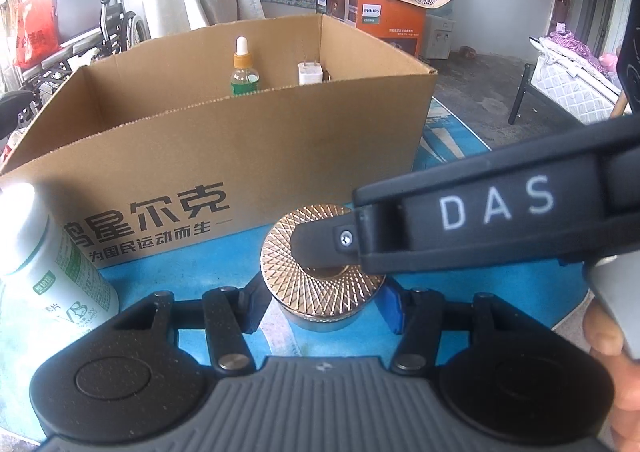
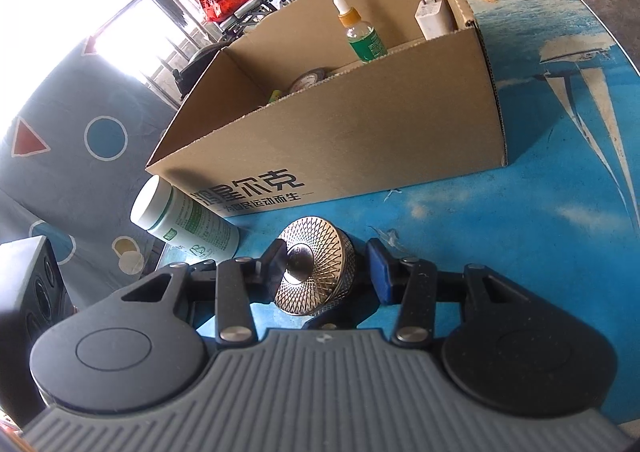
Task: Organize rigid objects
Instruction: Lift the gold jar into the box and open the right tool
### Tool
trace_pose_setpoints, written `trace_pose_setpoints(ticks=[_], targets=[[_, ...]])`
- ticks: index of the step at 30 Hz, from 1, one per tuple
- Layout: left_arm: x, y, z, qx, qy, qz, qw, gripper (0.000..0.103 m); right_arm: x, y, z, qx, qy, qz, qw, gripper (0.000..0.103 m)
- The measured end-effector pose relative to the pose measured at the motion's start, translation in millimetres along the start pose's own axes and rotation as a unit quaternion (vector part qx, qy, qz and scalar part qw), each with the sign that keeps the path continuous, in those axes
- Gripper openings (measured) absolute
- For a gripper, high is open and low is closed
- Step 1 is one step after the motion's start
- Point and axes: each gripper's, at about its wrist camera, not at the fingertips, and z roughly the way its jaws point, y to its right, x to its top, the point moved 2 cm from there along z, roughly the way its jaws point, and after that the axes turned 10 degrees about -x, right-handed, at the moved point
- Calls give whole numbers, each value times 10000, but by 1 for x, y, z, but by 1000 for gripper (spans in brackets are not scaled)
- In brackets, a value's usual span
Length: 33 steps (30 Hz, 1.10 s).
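Note:
A round gold patterned tin (image 1: 322, 272) stands on the blue table in front of a cardboard box (image 1: 224, 148). My left gripper (image 1: 322, 300) is open, one finger on each side of the tin. My right gripper (image 2: 328, 272) is open around the same tin (image 2: 316, 268); its left finger touches the tin and its blue-padded finger (image 2: 380, 272) stands apart. In the left wrist view, a finger of the right gripper (image 1: 320, 248) lies across the tin's lid. The box (image 2: 360, 140) holds a dropper bottle (image 2: 360, 32), a white charger plug (image 2: 430, 16) and a round tin (image 2: 308, 80).
A white and green pill bottle (image 2: 184, 220) stands left of the tin, against the box front; it also shows in the left wrist view (image 1: 44, 264). The table edge runs on the right (image 2: 600, 32). A black speaker (image 2: 28, 292) sits at the far left.

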Motion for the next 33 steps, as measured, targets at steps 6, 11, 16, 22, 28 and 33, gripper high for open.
trace_pose_setpoints(ticks=[6, 11, 16, 22, 28, 33], targets=[[23, 6, -40, 132, 471, 207, 9986, 57, 12, -27, -41, 74, 480, -231, 9986, 43], [61, 4, -69, 219, 926, 314, 9950, 57, 40, -52, -73, 124, 977, -502, 9939, 43], [110, -11, -66, 90, 1010, 202, 9946, 57, 86, -71, -83, 9, 1256, -755, 9892, 43], [150, -51, -8, -160, 229, -240, 9993, 57, 144, -56, -35, -153, 669, -654, 9955, 44], [159, -81, 50, -184, -551, -649, 9962, 57, 177, -31, 46, -247, -288, -388, 9985, 44], [156, -103, 77, -181, -982, -951, 9904, 57, 183, -24, 86, -259, -743, -379, 9962, 44]])
